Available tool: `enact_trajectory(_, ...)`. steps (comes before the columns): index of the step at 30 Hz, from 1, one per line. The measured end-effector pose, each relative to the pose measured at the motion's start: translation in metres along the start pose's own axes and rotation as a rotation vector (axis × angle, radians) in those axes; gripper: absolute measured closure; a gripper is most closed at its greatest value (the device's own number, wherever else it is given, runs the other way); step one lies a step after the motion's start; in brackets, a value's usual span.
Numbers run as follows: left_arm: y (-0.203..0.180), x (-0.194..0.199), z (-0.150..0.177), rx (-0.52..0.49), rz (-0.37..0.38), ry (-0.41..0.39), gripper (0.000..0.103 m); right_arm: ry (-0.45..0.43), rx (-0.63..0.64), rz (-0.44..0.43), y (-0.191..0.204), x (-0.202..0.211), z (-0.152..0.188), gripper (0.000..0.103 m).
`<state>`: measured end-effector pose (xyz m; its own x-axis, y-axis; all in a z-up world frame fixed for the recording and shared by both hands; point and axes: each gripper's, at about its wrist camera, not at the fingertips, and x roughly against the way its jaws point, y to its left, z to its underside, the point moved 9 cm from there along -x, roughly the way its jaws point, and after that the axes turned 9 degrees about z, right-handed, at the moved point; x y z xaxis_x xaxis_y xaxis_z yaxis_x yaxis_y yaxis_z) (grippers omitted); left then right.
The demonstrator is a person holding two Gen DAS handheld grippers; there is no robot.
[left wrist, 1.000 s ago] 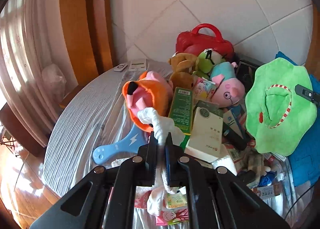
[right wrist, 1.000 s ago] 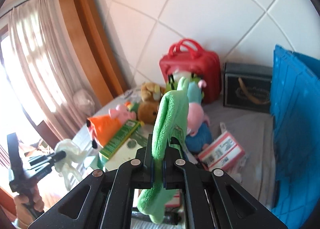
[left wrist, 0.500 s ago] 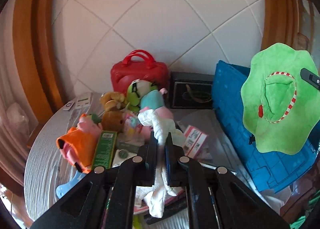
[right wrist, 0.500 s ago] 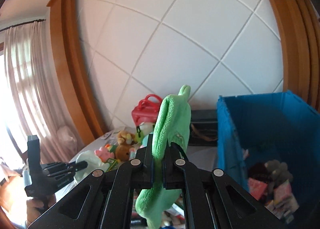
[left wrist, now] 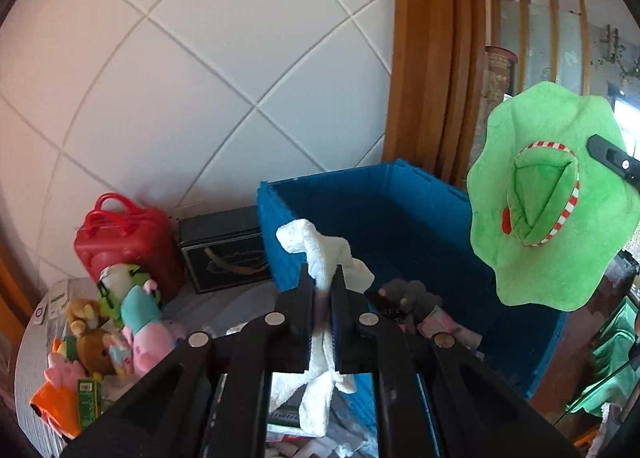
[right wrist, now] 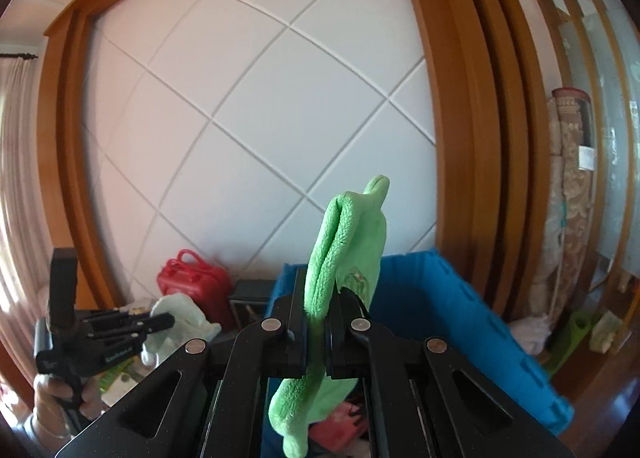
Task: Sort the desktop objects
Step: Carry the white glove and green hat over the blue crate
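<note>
Left hand-held gripper (left wrist: 320, 290) is clamped tight on a limp white knitted cloth (left wrist: 320, 254), which dangles at six o'clock and pokes up over the near wall of the big blue plastic crate (left wrist: 400, 209). Right hand-held gripper (right wrist: 318, 310) is pinched shut on the brim of a floppy green plush hat (right wrist: 348, 242), hanging at three o'clock in the left wrist view, above the crate's right side. Out at nine o'clock, plush toys (left wrist: 132, 314) crowd the bench (left wrist: 28, 358) by a red toy suitcase (left wrist: 124, 238).
</note>
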<state>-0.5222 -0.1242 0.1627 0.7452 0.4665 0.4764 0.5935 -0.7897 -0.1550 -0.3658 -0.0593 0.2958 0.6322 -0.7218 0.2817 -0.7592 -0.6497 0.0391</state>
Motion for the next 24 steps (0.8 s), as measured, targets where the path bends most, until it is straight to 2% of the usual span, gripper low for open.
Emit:
enact_trajectory(4,-0.048,-0.040,-0.029,-0.050,0.018,0.020,0.096,0.072,0.050,0.087,-0.048,-0.029,0.008,0.098)
enact_trajectory(10,-0.094,-0.114,-0.048,-0.078,0.025,0.099,0.096,0.159,0.088,0.100,-0.093,-0.074,0.029,0.098)
enact_trajectory(18,-0.097,-0.205,-0.030,-0.096,-0.030,0.276,0.096,0.282,0.181,0.064,-0.118,-0.148,0.062,0.098)
enact_trajectory(22,-0.082,-0.231,-0.010,-0.086,-0.046,0.361,0.096,0.380,0.229,0.021,-0.114,-0.183,0.089,0.098)
enact_trajectory(24,-0.077,-0.238,-0.004,-0.084,-0.044,0.378,0.096,0.422,0.246,0.014,-0.114,-0.198,0.102,0.098)
